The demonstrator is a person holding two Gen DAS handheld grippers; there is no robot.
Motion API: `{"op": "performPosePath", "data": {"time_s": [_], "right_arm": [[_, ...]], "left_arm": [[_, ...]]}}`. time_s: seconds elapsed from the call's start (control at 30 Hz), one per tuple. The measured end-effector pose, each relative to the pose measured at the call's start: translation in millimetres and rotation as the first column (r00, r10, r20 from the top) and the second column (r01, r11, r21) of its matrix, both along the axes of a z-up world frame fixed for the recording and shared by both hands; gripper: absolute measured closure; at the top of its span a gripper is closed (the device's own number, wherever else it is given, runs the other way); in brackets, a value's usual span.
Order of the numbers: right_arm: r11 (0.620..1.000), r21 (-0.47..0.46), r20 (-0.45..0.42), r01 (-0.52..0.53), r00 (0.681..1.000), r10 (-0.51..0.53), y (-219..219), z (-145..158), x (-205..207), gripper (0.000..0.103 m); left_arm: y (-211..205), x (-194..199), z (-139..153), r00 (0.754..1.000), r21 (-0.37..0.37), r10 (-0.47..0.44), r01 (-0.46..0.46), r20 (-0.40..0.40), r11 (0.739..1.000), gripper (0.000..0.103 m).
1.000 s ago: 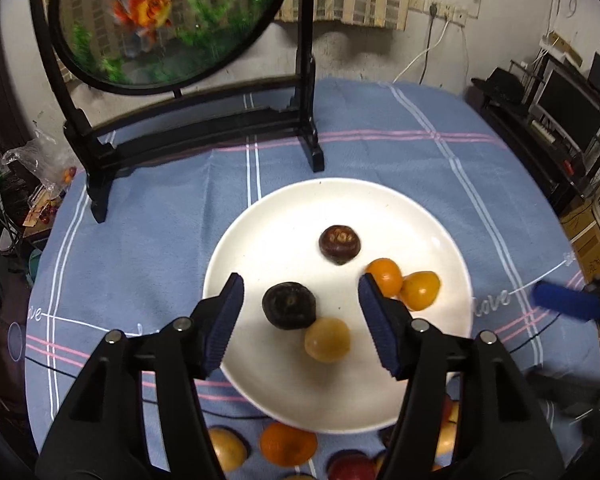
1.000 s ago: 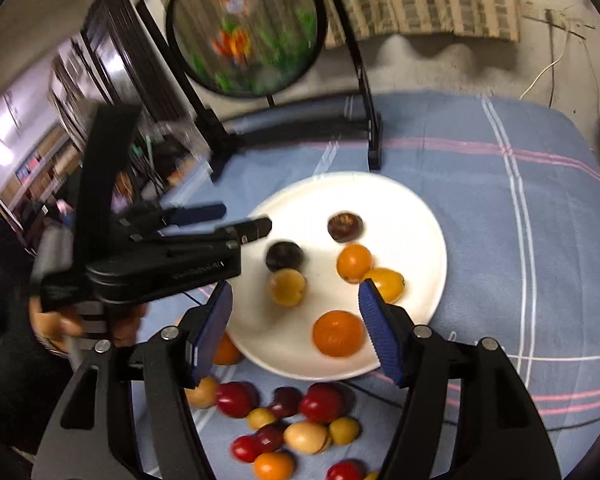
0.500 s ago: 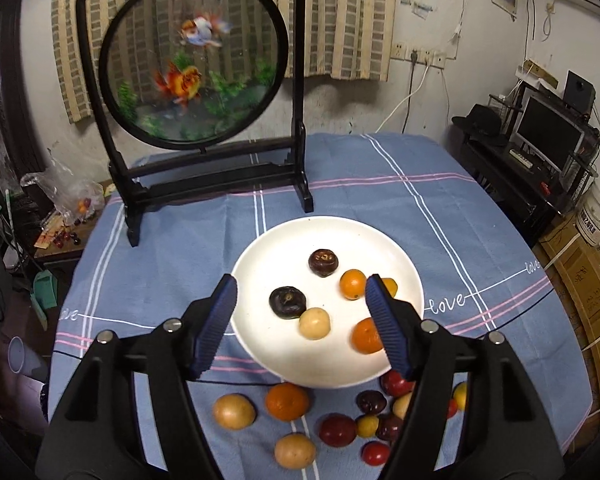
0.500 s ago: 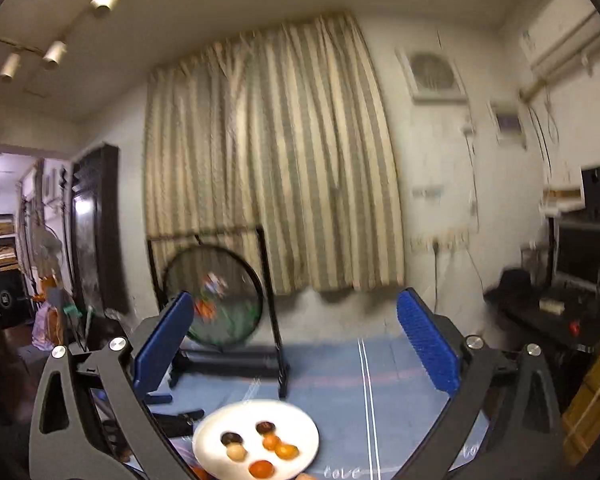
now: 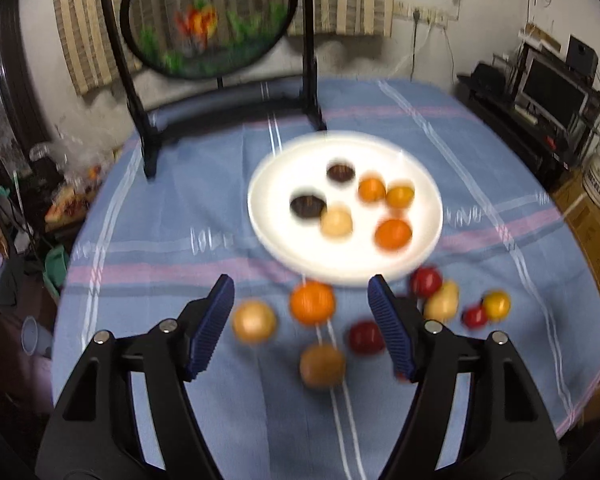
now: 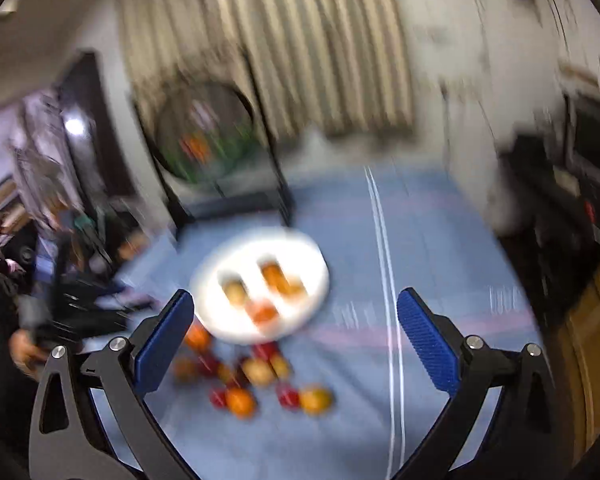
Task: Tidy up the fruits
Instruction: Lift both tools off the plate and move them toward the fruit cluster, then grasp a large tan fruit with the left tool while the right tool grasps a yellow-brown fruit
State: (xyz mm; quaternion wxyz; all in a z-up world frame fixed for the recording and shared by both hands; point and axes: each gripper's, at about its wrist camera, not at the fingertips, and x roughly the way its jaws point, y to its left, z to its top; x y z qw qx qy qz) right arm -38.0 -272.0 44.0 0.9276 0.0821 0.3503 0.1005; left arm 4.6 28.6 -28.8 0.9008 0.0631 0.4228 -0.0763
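Note:
A white plate (image 5: 268, 216) on the blue cloth holds several fruits: two dark ones, three orange ones and a pale yellow one. In front of it lie loose fruits, among them an orange (image 5: 312, 303), a tan one (image 5: 254, 321), a brown one (image 5: 322, 365) and red ones (image 5: 365, 337). My left gripper (image 5: 300, 292) is open and hovers over these loose fruits, gripping nothing. In the blurred right wrist view, my right gripper (image 6: 295, 294) is open wide and empty, held back from the plate (image 6: 320, 280) and above the loose fruit cluster (image 6: 260, 380).
A round fish picture on a black stand (image 5: 208, 16) rises behind the plate. A monitor and shelves (image 5: 552, 92) stand to the right of the table, and clutter lies off its left edge. A hand with the other gripper (image 6: 80, 312) shows at the left.
The left gripper drew back from over the plate to above the loose fruits, its jaws a little wider. The right jaws opened wide, left an orange on the plate and pulled away.

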Motion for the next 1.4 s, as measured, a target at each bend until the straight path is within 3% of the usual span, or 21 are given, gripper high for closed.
{"op": "performPosePath", "data": {"time_s": [0.13, 0.27, 0.47, 0.67, 0.8, 0.9, 1.07, 1.2, 1.27, 1.3, 1.4], "right_arm": [[0.996, -0.087, -0.204, -0.014, 0.979, -0.004, 6.1, -76.6, 6.8, 0.006], [0.981, -0.165, -0.273, -0.105, 0.960, 0.057, 17.9, -111.2, 4.6, 0.016], [0.955, -0.217, -0.318, -0.200, 0.940, 0.125, 36.6, -143.3, 27.4, 0.026], [0.927, -0.269, -0.304, -0.261, 0.936, 0.175, 47.7, -148.2, 38.6, 0.032], [0.907, -0.243, -0.337, -0.345, 0.907, 0.254, 51.3, -142.5, 42.8, 0.063], [0.901, -0.242, -0.349, -0.360, 0.899, 0.265, 50.8, -139.3, 41.0, 0.063], [0.939, -0.156, -0.333, -0.308, 0.911, 0.244, 36.8, -125.9, 35.7, 0.063], [0.950, -0.139, -0.336, -0.278, 0.916, 0.219, 30.5, -122.5, 30.2, 0.063], [0.956, -0.130, -0.340, -0.264, 0.917, 0.207, 28.5, -123.5, 27.8, 0.063], [0.958, -0.125, -0.341, -0.258, 0.918, 0.203, 27.3, -123.4, 25.9, 0.063], [0.962, -0.110, -0.345, -0.250, 0.917, 0.199, 27.9, -124.7, 21.2, 0.063]], "left_arm": [[0.1, -18.7, -37.3, 0.996, 0.023, -0.014, 0.016, -0.090, 1.000, 0.032], [1.2, -28.8, -70.7, 0.984, 0.033, -0.003, 0.008, -0.177, 0.999, 0.032], [6.8, -27.7, -84.9, 0.978, 0.027, 0.016, -0.011, -0.208, 1.000, 0.032], [9.5, -19.7, -90.0, 0.973, 0.020, 0.032, -0.028, -0.228, 0.999, 0.032], [8.7, -13.9, -96.8, 0.969, 0.011, 0.032, -0.030, -0.247, 0.999, 0.032], [7.8, -8.3, -101.7, 0.966, 0.012, 0.034, -0.032, -0.256, 0.999, 0.032], [7.0, 4.1, -105.4, 0.964, -0.007, 0.029, -0.032, -0.264, 0.999, 0.032], [-0.5, 12.7, -111.7, 0.962, -0.012, 0.015, -0.019, -0.271, 1.000, 0.032], [-6.0, 14.6, -115.8, 0.961, 0.007, 0.014, -0.012, -0.276, 1.000, 0.042], [-7.2, 14.4, -116.3, 0.960, -0.001, 0.004, -0.005, -0.280, 1.000, 0.056], [-11.1, 11.6, -111.2, 0.963, 0.002, -0.005, 0.005, -0.270, 1.000, 0.060]]}}
